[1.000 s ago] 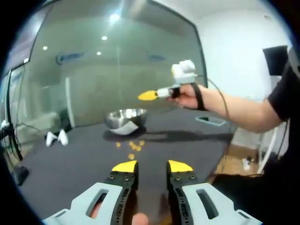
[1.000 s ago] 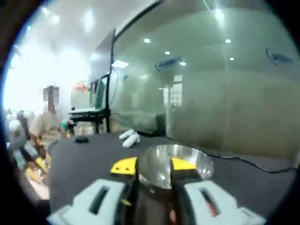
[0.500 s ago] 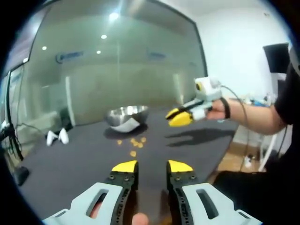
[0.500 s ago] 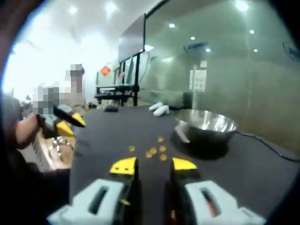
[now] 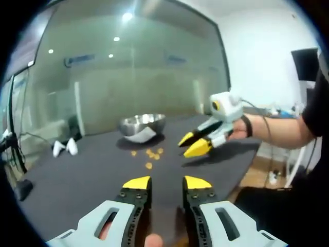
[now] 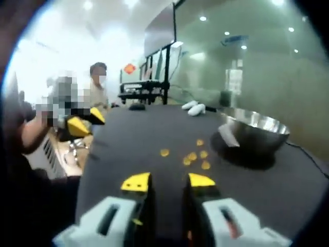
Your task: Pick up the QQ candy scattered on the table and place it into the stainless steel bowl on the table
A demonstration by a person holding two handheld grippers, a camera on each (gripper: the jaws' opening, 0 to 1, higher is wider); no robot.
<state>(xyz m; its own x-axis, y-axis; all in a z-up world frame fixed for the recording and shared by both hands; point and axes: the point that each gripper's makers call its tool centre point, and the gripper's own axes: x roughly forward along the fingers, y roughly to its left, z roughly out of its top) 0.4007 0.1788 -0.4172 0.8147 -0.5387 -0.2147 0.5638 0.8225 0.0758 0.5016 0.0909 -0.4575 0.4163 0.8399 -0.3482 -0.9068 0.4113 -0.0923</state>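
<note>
Ahead of my left claw [image 5: 165, 182], in the left gripper view, I see the dark counter [image 5: 77, 175] stretching away toward a glass wall. My claw's yellow tips stand apart with nothing between them, hovering above the near part of the counter. The QQ candy [image 5: 149, 156] lies as a small loose cluster of orange pieces, well beyond my tips; the pieces are too small for me to tell which way any one points. Just behind the cluster sits the stainless steel bowl [image 5: 142, 124], upright on a pale sheet [image 5: 142, 135]; I cannot see into it from here. The right claw [image 5: 194, 144] comes in from the right, jaws parted and empty, its tips aimed toward the candy and held above the counter. Two small white objects [image 5: 64, 148] rest at the far left.

Now the right gripper view: my right claw [image 6: 168, 181] is open and empty over the counter [image 6: 133, 149]. The candy [image 6: 193, 156] is scattered ahead and slightly right, near the bowl [image 6: 254, 131], whose inside I cannot make out. The left claw [image 6: 82, 122] shows at the left, yellow tips forward.
</note>
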